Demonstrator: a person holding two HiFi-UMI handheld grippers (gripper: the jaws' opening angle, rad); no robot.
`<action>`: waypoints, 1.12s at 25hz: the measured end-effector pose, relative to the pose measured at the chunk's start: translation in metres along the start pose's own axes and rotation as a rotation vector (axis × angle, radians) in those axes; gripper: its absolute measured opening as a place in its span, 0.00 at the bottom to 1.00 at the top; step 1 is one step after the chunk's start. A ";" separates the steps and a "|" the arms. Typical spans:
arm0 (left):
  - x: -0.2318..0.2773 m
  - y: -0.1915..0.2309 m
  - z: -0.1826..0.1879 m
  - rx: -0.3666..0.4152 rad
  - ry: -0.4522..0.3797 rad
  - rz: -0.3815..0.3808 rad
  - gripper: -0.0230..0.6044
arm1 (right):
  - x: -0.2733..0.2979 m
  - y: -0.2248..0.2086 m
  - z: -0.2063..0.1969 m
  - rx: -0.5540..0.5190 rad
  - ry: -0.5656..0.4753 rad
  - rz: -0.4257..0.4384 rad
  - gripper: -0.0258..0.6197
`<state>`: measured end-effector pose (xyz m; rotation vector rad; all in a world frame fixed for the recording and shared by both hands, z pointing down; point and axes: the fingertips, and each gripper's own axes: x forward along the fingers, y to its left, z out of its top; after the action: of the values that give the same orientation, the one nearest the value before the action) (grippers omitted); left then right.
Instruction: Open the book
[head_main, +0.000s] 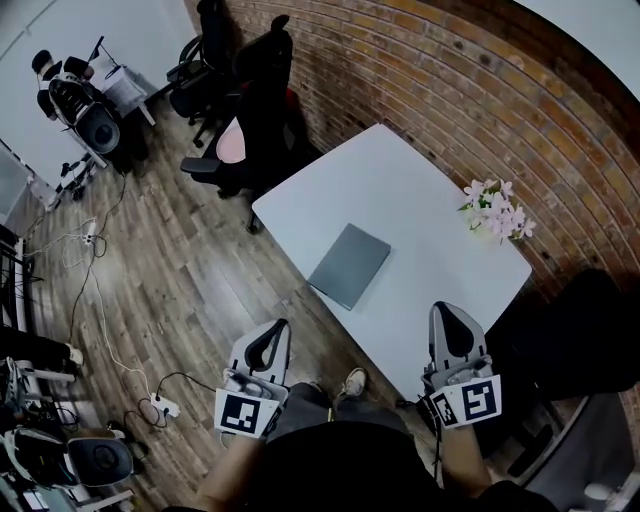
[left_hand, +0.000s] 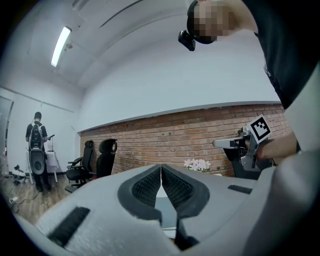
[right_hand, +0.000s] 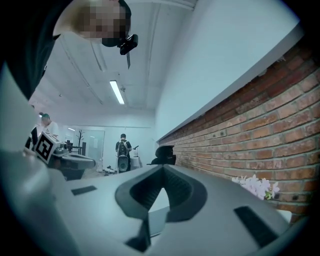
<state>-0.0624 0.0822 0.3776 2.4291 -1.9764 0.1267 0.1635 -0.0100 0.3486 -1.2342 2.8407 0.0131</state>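
Plainly the book (head_main: 349, 264) lies closed and flat on the worktop (head_main: 400, 180), with flowers (head_main: 495, 212) well apart from it. The left gripper (head_main: 272, 330) and right gripper (head_main: 447, 312) hang short of the book, one to each side of it, and neither touches it. Both have their fingers pressed together on nothing. The book's grey cover looks thin, stiff and smooth (probably light and apt to slide). One gripper should likely pin the spine side while the other lifts the cover's free edge.

We see pink flowers (head_main: 496, 211) at the right corner of the tabletop (head_main: 400, 185), a brick wall (head_main: 430, 70) behind it, black office chairs (head_main: 262, 90) past its far end.
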 end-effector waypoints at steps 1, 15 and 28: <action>0.005 0.003 0.002 0.001 0.000 -0.002 0.08 | 0.004 -0.001 -0.001 -0.001 0.004 0.000 0.06; 0.058 0.051 -0.010 -0.051 -0.002 -0.155 0.08 | 0.040 -0.004 -0.001 -0.025 0.060 -0.160 0.06; 0.117 0.059 -0.052 0.134 0.067 -0.297 0.08 | 0.067 -0.004 -0.001 -0.038 0.086 -0.228 0.06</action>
<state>-0.0999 -0.0410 0.4344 2.7279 -1.6062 0.3415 0.1206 -0.0615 0.3467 -1.5960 2.7622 0.0066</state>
